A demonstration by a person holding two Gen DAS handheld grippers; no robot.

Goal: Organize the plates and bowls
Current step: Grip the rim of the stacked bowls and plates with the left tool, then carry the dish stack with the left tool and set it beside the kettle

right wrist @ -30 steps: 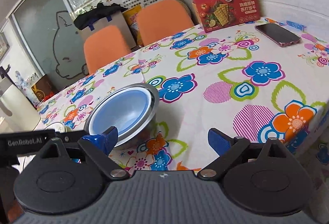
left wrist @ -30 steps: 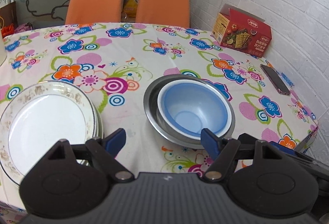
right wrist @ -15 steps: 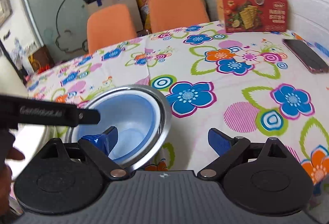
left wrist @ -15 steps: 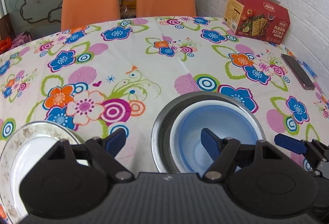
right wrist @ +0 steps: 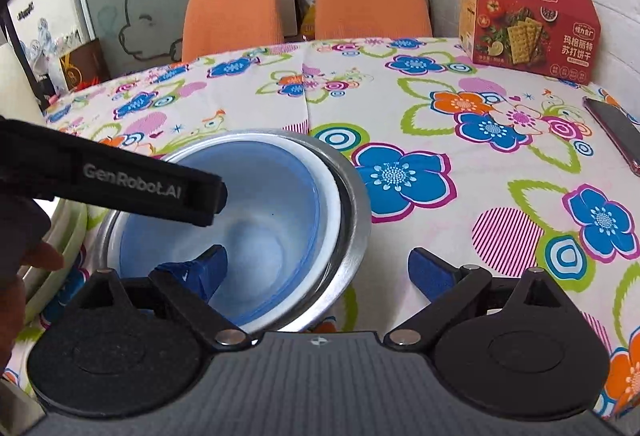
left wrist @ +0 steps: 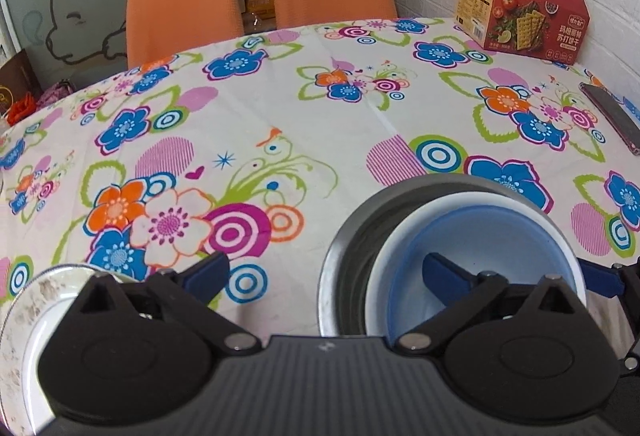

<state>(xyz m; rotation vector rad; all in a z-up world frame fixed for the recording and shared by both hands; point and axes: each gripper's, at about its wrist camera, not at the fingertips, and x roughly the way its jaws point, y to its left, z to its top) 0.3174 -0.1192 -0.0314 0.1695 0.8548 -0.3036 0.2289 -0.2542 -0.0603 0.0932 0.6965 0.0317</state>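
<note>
Desk point(left wrist: 280, 124) with floral cloth, far edge cut off. Steel bowl point(right wrist: 352, 236) nesting a blue plastic bowl point(right wrist: 272, 204), near rims hidden by both tongs. Plate stack point(left wrist: 24, 308), now mostly cropped. Left tongs point(left wrist: 320, 272) and right tongs point(right wrist: 316, 268), both released, have advanced to straddle the bowls' opposite rims.

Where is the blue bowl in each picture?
Left wrist view: the blue bowl is low on the right, nested inside the metal bowl, with one finger of the left tongs over it.
Right wrist view: the blue bowl is low and left of middle, inside the metal bowl.
Shared landmark: the red cracker box stands at the table's far right edge in both.
</note>
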